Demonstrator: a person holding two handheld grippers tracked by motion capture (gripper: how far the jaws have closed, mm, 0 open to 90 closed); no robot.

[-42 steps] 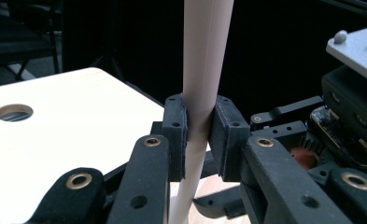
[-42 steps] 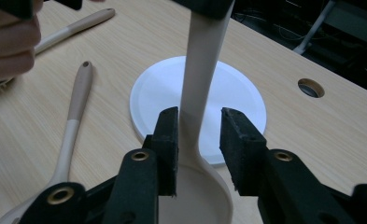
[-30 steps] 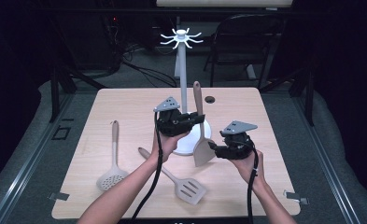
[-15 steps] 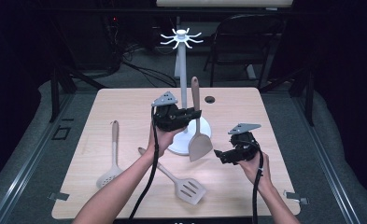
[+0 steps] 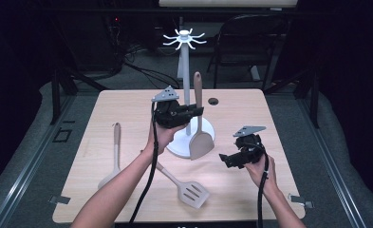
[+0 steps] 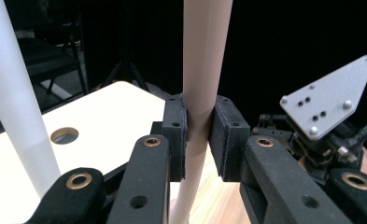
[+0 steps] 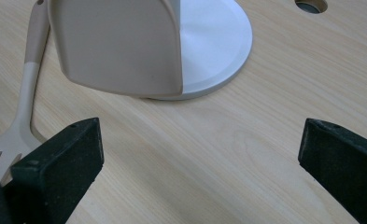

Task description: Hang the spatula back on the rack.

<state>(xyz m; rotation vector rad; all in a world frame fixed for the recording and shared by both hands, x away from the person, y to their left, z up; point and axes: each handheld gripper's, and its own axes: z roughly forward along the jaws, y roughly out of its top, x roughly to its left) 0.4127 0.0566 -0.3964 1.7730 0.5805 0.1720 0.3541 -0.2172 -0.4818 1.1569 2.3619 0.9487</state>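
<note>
Near the desk's (image 5: 127, 102) middle, left tongs (image 5: 193, 111) are clamping the spatula (image 5: 200, 137) handle; right tongs (image 5: 224, 160) have just been opening, empty; lifting straight toward the rack's (image 5: 184, 40) hooks suits best.

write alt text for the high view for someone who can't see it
Above a pale wooden table, the left gripper is shut on the handle of a solid beige spatula, held upright beside a white hook stand. The right gripper, jaws open and holding nothing, hovers near the table's right side. A slotted spatula and a spoon-like utensil lie on the table.
</note>
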